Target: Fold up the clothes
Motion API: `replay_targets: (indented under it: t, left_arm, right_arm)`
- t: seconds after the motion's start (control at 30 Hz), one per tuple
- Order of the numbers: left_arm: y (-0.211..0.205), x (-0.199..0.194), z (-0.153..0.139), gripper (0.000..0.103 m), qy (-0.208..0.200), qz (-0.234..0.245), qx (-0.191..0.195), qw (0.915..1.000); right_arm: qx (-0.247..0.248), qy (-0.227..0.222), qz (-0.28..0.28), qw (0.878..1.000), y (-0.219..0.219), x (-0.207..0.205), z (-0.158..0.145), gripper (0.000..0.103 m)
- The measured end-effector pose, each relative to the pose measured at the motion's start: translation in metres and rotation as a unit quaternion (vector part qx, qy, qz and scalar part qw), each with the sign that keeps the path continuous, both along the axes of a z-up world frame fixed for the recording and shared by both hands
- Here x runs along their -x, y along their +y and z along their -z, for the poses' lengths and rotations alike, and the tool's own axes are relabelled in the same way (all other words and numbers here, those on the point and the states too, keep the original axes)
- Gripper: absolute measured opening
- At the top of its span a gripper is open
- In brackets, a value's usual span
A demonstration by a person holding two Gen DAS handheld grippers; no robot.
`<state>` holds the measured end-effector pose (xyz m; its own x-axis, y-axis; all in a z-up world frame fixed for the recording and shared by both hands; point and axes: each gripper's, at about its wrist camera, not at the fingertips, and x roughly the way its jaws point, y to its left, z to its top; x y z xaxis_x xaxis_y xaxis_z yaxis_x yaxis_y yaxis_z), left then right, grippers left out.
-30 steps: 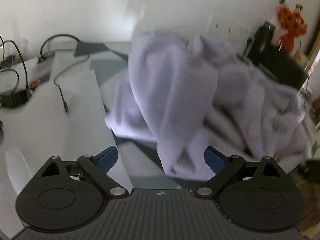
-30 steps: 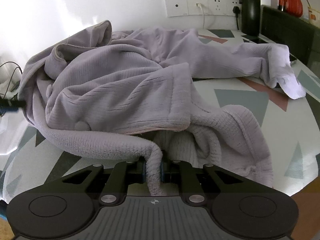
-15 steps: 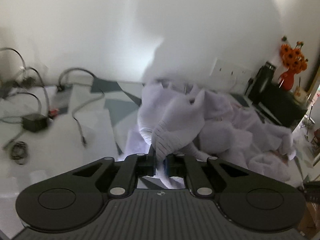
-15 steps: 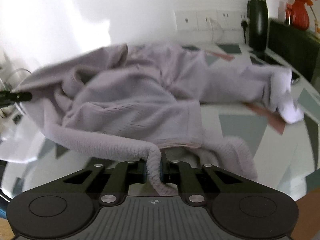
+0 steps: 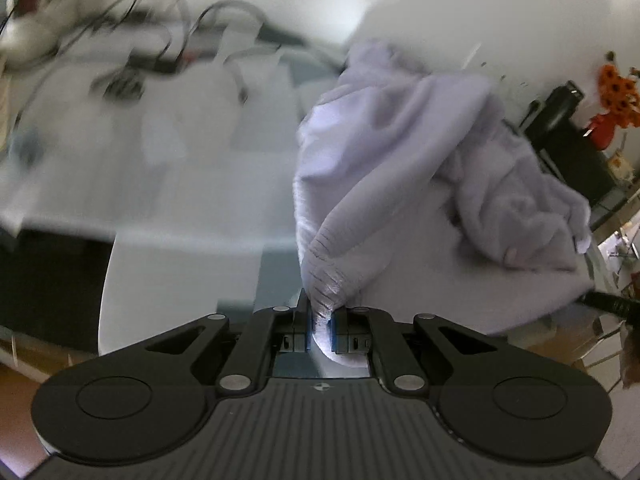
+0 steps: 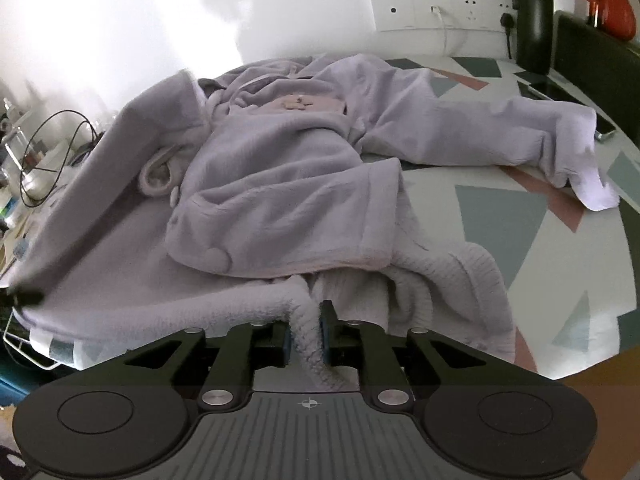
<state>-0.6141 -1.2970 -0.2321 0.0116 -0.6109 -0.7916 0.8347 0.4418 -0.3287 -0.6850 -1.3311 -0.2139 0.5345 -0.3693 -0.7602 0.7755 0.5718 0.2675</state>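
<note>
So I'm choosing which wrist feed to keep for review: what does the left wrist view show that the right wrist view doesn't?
Only the left wrist view: the left gripper shut on a ribbed cuff of the lilac garment, and the orange flowers.

Only the right wrist view: the right gripper, jaws opening with a garment edge between them, the wall sockets, and a sleeve spread flat.

Both: the garment, the patterned table, tangled cables and the dark bottle.
</note>
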Motion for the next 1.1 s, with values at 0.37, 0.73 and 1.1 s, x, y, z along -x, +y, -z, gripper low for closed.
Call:
replay_targets:
  t: [0.37, 0.73, 1.1]
  left_arm:
    - [-0.054, -0.024, 0.02, 0.027, -0.054, -0.035, 0.011, 0.9978]
    - [-0.06, -0.056, 0.017, 0.05, -0.016, -0.05, 0.014, 0.9985]
    - [-0.03, -0.066, 0.011, 0.033, 0.067, -0.058, 0.028, 0.9957]
  right_arm:
    - [0.007, 0.011, 0.062, 0.998, -0.04, -0.038, 0.016, 0.049]
    - [-0.051, -0.004, 0.088, 0.995, -0.059, -0.022, 0.029, 0.062]
    - [-0.087, -0.034, 0.123, 0.988, -0.056, 0.001, 0.026, 0.062]
